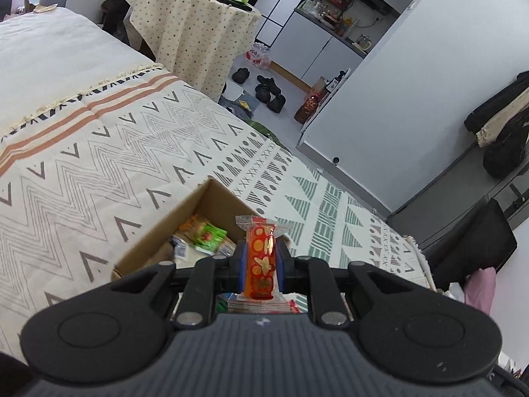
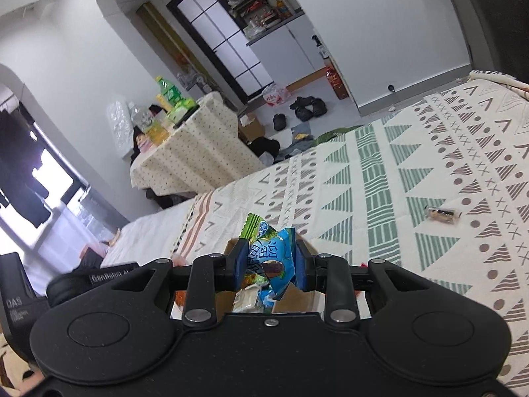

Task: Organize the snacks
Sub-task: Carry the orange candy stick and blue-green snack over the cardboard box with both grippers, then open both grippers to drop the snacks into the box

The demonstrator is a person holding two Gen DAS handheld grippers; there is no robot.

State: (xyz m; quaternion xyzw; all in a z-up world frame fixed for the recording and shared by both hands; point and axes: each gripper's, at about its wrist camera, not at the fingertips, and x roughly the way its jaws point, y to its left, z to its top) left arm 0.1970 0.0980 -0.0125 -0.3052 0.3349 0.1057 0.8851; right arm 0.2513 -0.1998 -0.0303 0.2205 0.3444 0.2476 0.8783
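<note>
My left jaws (image 1: 260,261) clench an orange snack bar (image 1: 262,258) upright, mid-frame over the cardboard box (image 1: 158,235) on the bed, ready to drop. My right jaws (image 2: 270,266) clamp a blue-green snack packet (image 2: 272,258); 1 stray snack (image 2: 442,214) lies mid-right.

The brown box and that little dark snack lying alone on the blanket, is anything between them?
No, only bare patterned blanket lies between the cardboard box and the small dark snack, as the right wrist view shows.
</note>
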